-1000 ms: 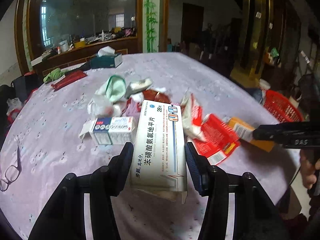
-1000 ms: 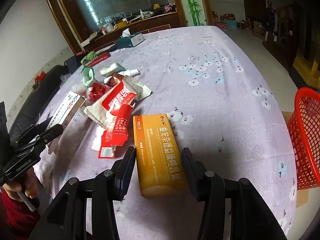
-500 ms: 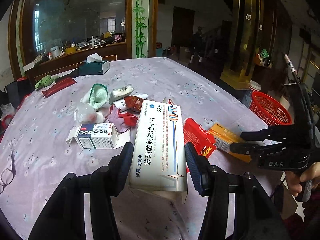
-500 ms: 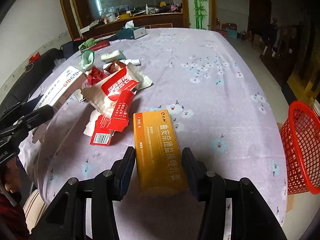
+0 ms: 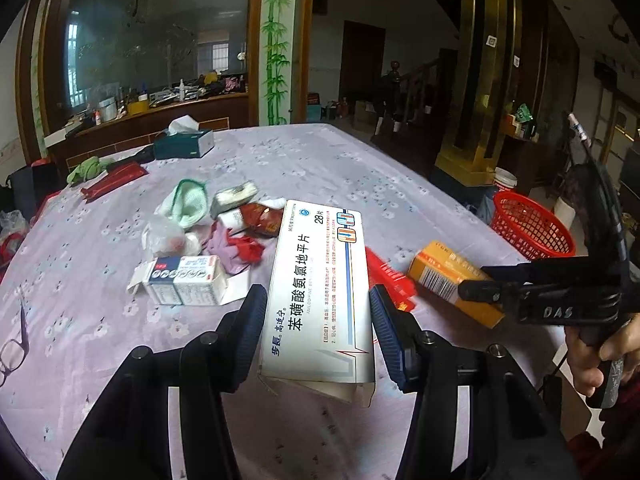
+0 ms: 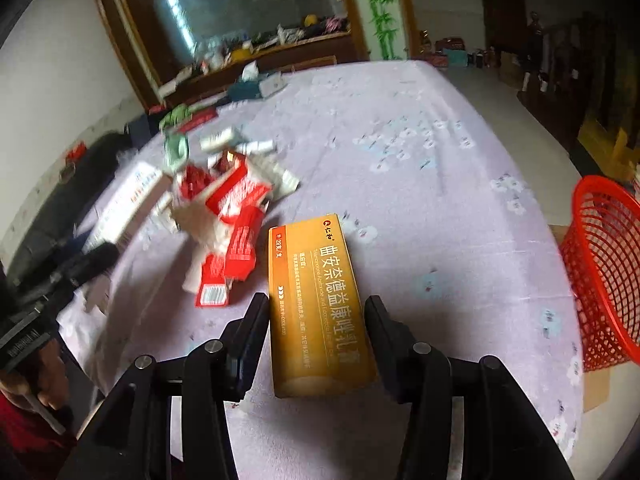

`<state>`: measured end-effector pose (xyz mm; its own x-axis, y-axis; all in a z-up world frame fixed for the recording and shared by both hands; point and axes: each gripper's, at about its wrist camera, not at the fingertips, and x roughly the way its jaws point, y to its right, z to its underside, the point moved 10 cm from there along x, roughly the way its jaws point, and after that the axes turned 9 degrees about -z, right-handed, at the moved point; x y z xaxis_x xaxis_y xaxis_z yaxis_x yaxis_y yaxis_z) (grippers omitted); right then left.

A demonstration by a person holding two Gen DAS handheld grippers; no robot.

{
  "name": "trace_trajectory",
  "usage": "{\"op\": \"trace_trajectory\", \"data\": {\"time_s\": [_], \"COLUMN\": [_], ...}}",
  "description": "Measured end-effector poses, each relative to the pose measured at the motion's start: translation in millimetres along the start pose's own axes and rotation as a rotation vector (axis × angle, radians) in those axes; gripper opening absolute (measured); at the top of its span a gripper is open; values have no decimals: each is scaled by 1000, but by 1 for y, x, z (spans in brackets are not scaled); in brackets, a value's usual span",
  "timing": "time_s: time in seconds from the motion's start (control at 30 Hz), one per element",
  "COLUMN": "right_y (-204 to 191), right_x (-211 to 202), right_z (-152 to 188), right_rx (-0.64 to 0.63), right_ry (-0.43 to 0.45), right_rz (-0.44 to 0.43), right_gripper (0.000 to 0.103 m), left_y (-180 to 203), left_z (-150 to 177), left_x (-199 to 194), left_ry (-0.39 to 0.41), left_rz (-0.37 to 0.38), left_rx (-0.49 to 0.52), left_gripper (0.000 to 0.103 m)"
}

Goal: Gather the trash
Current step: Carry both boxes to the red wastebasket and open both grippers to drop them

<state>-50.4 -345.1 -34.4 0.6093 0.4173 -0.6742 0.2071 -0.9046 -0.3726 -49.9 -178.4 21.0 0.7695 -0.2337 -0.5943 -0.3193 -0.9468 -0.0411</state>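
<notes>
My left gripper [image 5: 318, 320] is clamped on a white box [image 5: 320, 288], held up over the purple tablecloth [image 5: 340, 164]. My right gripper [image 6: 316, 332] grips an orange box [image 6: 316, 304] the same way — raised above the table edge. More litter — red wrappers [image 6: 236, 216], a small white carton [image 5: 186, 280] — lies heaped mid-table. The red basket [image 6: 604, 268] stands on the floor just beside the table, to my right.

A long white box [image 5: 320, 292] with blue writing is held up off the counter [image 5: 340, 168], one end flap open. A long orange box [image 6: 316, 304] is held up too. Near the white box, a small white box [image 5: 186, 280], red wrappers [image 6: 236, 216] and a clear bag [image 5: 164, 234] lie in a pile. Right of the orange box stands a red basket [image 6: 604, 264].
</notes>
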Motion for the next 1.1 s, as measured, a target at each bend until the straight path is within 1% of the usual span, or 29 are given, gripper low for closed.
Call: {"op": "trace_trajectory", "data": {"time_s": [0.1, 0.2, 0.27, 0.33, 0.43, 0.5, 0.53, 0.6, 0.67, 0.8, 0.93, 1.0, 1.07, 1.1], "right_y": [11, 35, 55, 82, 121, 143, 156, 177, 197, 226, 246, 252, 262, 266], "right_x": [-24, -58, -84, -114, -151, -168, -176, -187, -195, -199, -199, -197, -196, -195], "right_z": [-8, -17, -21, -24, -22, -20, -17, -12, -9, -8, -11, -15, -17, -18], "right_rx": [59, 142, 192, 251, 333, 377, 403, 453, 488, 530, 544, 546, 547, 551], "right_ry": [63, 147, 205, 275, 353, 382, 393, 412, 421, 422, 407, 407, 404, 404], "right_rz": [-11, -6, 19, 65, 126, 161, 175, 188, 208, 231, 236, 241, 265, 268], "right_gripper": [53, 53, 53, 53, 53, 53, 53, 53, 53, 53, 54, 55, 56, 56], "left_y": [15, 40, 64, 90, 134, 163, 183, 210, 241, 289, 327, 339, 348, 351], "left_z": [-8, -19, -27, -37, -49, -58, -64, -71, -79, -89, -94, -96, -96, -96], "left_x": [-1, 0, 2, 6, 12, 17, 21, 28, 40, 64, 82, 88, 96, 99], "left_ry": [11, 20, 26, 24, 13, 5, -3, -16, -45, -84, -97, -95, -100, -103], "left_rz": [20, 59, 98, 145, 224, 274, 306, 349, 390, 426, 443, 450, 456, 460], "left_rx": [18, 52, 80, 100, 128, 149, 161, 171, 175, 178, 193, 180, 177, 179], "left_gripper": [52, 52, 52, 52, 52, 52, 52, 52, 52, 52, 52, 56, 70, 70]}}
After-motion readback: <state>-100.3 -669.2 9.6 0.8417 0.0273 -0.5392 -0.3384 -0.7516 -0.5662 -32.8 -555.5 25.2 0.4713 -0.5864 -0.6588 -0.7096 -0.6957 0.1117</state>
